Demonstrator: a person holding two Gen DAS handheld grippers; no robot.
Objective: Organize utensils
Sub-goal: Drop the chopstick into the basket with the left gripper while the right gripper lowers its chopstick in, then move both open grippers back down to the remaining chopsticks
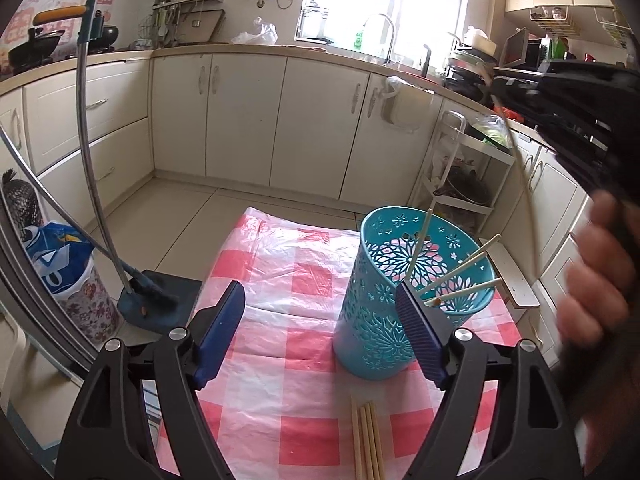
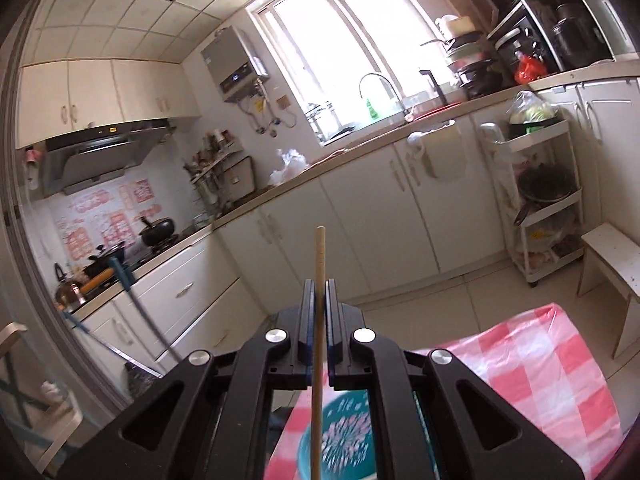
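A teal cut-out holder (image 1: 372, 280) stands on the red-and-white checked cloth (image 1: 288, 272), with several pale chopsticks (image 1: 460, 272) leaning inside it. More chopsticks (image 1: 366, 440) lie flat on the cloth near the front edge. My left gripper (image 1: 320, 292) is open just above the cloth; its right finger (image 1: 420, 332) overlaps the holder's front and nothing is between the pads. My right gripper (image 2: 319, 284) is shut on a single chopstick (image 2: 320, 256) that points up. It hovers high over the holder (image 2: 348, 440), which looks blurred below it. In the left wrist view this gripper (image 1: 580, 100) is a dark blur with a hand (image 1: 592, 272) under it.
A mop (image 1: 152, 300) leans left of the table. A bin with a blue bag (image 1: 60, 264) stands further left. A white stool (image 2: 612, 264) and a white shelf trolley (image 2: 540, 200) stand to the right. Cream cabinets and a tiled floor lie beyond.
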